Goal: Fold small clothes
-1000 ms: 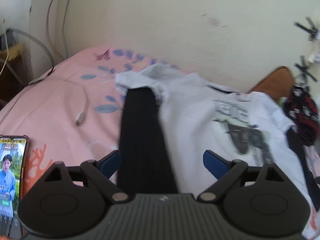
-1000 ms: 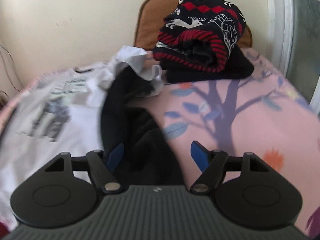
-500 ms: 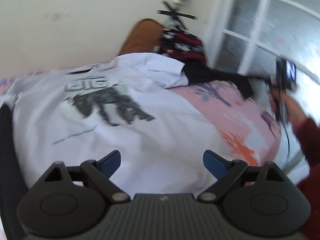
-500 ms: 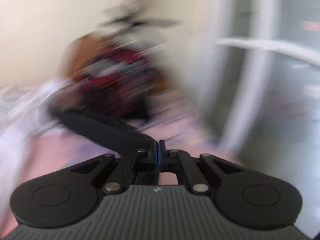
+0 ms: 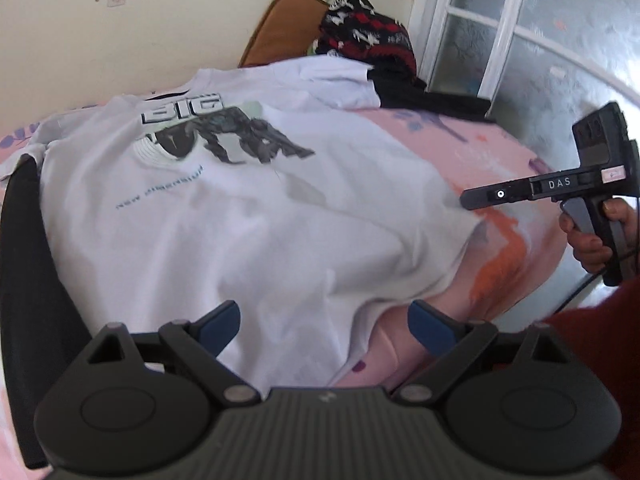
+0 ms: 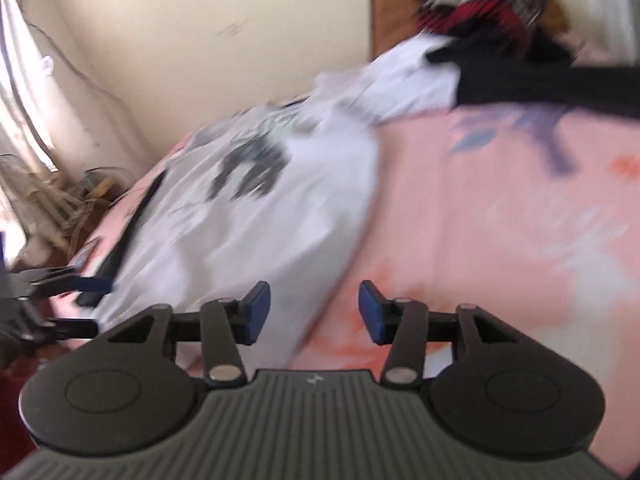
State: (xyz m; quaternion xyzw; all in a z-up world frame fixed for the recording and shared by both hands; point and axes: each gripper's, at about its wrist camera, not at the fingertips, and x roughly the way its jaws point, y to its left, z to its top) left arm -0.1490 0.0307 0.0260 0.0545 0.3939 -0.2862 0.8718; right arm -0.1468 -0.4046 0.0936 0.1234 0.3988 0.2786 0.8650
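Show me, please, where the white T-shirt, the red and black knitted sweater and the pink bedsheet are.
white T-shirt (image 5: 248,240), left wrist view, on its plain front below the print.
red and black knitted sweater (image 5: 370,42), left wrist view, on its patterned top.
pink bedsheet (image 6: 500,220), right wrist view, on a bare part.

Both wrist views close, angled down, sharing the white T-shirt on the bed

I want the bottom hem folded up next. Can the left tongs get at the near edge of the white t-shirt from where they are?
Probably yes. The left tongs stand open right over the white t-shirt's near edge, with nothing lying between them and the cloth.
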